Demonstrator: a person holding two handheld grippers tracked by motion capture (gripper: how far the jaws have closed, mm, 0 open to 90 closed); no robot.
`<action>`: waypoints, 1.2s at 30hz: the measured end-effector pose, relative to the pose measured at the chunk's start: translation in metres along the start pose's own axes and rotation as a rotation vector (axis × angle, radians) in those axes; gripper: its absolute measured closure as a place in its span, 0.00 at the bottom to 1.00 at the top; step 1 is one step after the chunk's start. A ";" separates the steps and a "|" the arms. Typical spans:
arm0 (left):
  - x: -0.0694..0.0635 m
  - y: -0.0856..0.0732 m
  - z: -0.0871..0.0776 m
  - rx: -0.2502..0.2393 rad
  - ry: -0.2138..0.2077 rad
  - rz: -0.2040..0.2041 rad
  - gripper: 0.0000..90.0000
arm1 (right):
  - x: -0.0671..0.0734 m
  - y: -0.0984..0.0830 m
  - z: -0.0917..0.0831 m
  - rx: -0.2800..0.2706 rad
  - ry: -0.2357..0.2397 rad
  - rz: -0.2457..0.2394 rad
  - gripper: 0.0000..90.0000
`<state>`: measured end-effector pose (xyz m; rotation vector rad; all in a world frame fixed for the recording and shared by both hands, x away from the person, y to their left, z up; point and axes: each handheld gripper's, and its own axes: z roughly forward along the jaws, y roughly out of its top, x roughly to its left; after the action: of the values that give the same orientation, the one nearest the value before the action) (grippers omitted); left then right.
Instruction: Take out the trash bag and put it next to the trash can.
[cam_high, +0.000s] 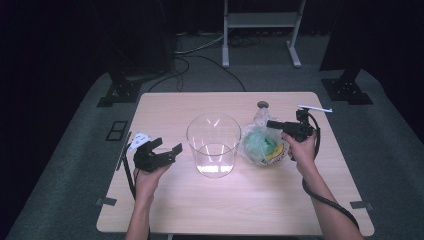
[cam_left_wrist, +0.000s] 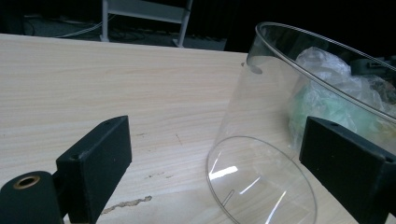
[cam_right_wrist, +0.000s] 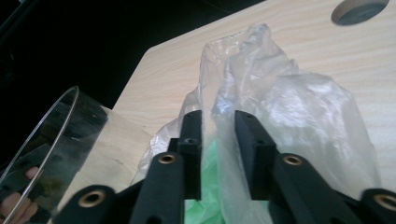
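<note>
A clear round container (cam_high: 212, 145) stands upright at the middle of the wooden table (cam_high: 190, 205). Right of it lies a crumpled clear plastic bag (cam_high: 260, 142) with green stuff inside. My left gripper (cam_high: 168, 146) is held just left of the container with its jaws wide open and nothing between them; in the left gripper view, this gripper (cam_left_wrist: 217, 128) frames the container (cam_left_wrist: 261, 140). My right gripper (cam_high: 272, 124) hovers over the bag's top. In the right gripper view, the jaws of my right gripper (cam_right_wrist: 218, 116) stand apart, and the bag's film (cam_right_wrist: 280, 107) rises loosely through the gap.
A round cable hole (cam_high: 262, 105) sits in the tabletop behind the bag. A white metal stand (cam_high: 262, 20) and black stand bases (cam_high: 120, 90) are on the floor beyond the table's far edge. Bare wood lies in front of the container.
</note>
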<state>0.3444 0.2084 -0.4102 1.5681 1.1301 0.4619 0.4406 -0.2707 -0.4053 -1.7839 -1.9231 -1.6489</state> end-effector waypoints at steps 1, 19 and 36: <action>0.000 0.000 0.000 -0.001 0.000 -0.001 0.09 | 0.000 0.001 -0.001 -0.002 0.005 -0.002 0.75; 0.000 0.000 0.000 0.000 -0.001 0.000 0.09 | 0.012 0.017 -0.033 -0.113 0.024 -0.053 0.57; -0.003 -0.002 0.002 0.011 -0.004 0.005 0.09 | -0.002 -0.010 -0.061 -0.104 0.072 -0.057 0.55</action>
<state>0.3441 0.2046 -0.4118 1.5811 1.1275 0.4571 0.3984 -0.3121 -0.3865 -1.6931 -1.9079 -1.8366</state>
